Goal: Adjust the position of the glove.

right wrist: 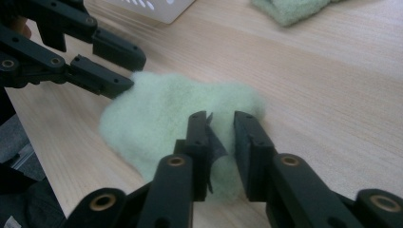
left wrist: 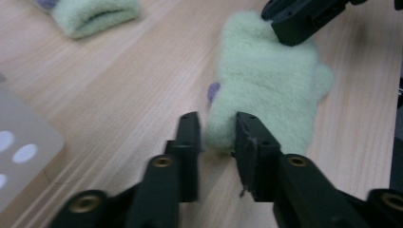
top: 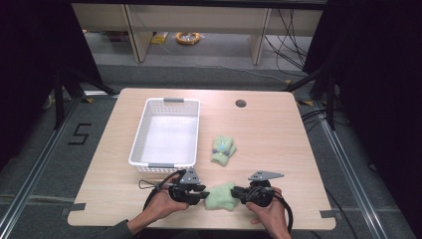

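White basket (top: 166, 107) sits empty on the counter (top: 278, 134), left of centre. A folded green sock (top: 223, 150) lies just right of it. A second green fuzzy sock (top: 220, 196) lies flat at the near edge between both grippers. Left gripper (left wrist: 217, 135) narrow, jaws around its end; right gripper (right wrist: 220, 137) narrow, around the opposite end.

Both the left gripper (top: 203, 193) and the right gripper (top: 237, 191) are black, with two flat jaws, brass-coloured pivot screws, a grey three-cornered top plate and a looping black cable. A dark olive sleeve (top: 118, 230) covers the left forearm.
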{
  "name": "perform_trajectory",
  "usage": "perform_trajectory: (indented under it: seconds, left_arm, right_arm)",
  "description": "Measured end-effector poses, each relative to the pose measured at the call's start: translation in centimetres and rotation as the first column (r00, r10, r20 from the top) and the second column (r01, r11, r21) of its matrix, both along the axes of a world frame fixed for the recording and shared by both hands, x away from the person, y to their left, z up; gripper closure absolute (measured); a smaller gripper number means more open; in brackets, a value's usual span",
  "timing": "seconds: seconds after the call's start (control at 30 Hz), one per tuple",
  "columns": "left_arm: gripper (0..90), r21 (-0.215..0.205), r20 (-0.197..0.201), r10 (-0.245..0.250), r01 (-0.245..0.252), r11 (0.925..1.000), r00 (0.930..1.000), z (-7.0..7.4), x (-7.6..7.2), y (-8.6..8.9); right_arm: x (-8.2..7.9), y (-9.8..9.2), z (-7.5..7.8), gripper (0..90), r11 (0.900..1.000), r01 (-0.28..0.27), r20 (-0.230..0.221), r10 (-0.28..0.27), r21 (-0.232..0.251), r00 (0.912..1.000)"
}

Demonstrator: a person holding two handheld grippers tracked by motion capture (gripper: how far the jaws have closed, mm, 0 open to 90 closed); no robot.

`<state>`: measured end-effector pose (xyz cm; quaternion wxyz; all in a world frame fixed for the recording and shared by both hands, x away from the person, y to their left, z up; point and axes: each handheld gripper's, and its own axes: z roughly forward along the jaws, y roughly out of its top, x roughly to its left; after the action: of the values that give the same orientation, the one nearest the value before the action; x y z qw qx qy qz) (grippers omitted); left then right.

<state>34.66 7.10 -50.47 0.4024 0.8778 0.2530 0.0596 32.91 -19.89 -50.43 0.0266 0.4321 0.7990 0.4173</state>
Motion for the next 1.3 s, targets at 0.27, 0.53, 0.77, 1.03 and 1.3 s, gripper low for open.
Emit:
perform_trajectory:
  seconds: [0.27,0.53,0.77,1.03,1.3]
  left_arm:
    - [45.5,-0.055,0.001,0.028,-0.028,0.9981,0.9996,1.5,-1.2,1.2]
    - [30.1,-0.08,-0.037,0.079,-0.082,0.9934,0.9962,2.0,-2.9,2.6]
    - [28.4,-0.103,-0.053,0.089,-0.094,0.9902,0.9947,1.5,-4.0,3.2]
    - [27.3,-0.109,-0.076,0.109,-0.117,0.9872,0.9911,0.8,-4.1,3.5]
    - [27.5,-0.096,-0.068,0.107,-0.113,0.989,0.992,0.5,-4.0,3.5]
  right_arm:
    - [1.1,-0.5,1.7,61.0,1.0,-0.017,0.097,0.018,-0.012,0.9951]
    - [5.3,0.7,3.6,57.1,0.986,-0.058,0.228,0.092,-0.154,0.9692]
    - [9.1,2.3,3.8,55.7,0.982,-0.085,0.226,0.122,-0.168,0.9665]
    - [13.6,3.6,3.1,55.7,0.977,-0.09,0.227,0.134,-0.191,0.9647]
    - [16.0,5.0,2.0,56.8,0.965,-0.11,0.188,0.157,-0.238,0.9696]
